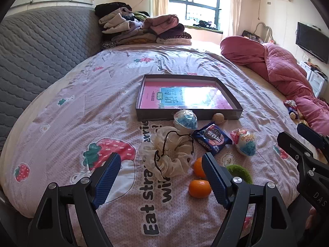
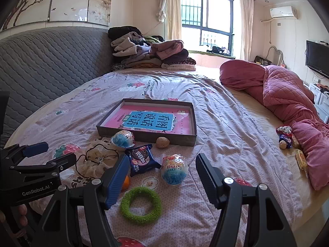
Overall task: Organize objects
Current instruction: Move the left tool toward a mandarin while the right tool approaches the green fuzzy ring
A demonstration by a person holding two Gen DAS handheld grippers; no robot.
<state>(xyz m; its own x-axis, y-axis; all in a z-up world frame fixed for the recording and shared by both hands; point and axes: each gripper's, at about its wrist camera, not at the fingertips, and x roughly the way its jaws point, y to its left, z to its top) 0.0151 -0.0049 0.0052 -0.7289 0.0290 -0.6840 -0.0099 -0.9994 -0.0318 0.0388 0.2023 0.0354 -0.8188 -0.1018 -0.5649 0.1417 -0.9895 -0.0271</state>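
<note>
Both jaws stand released and empty: the left hand-held gripper (image 1: 160,177) hovers over the cream fabric scrunchie (image 1: 166,154), the right hand-held gripper (image 2: 162,177) above the fuzzy green hair ring (image 2: 141,205). Best to pinch one soft item squarely, then carry it to the shallow grey cardboard box (image 2: 144,136) just beyond, on the strawberry-print bed sheet (image 2: 216,123) in a sunlit bedroom.

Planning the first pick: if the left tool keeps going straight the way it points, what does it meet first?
Probably the cream scrunchie, lying between the open left tool's fingers and just ahead; depth is uncertain.
</note>
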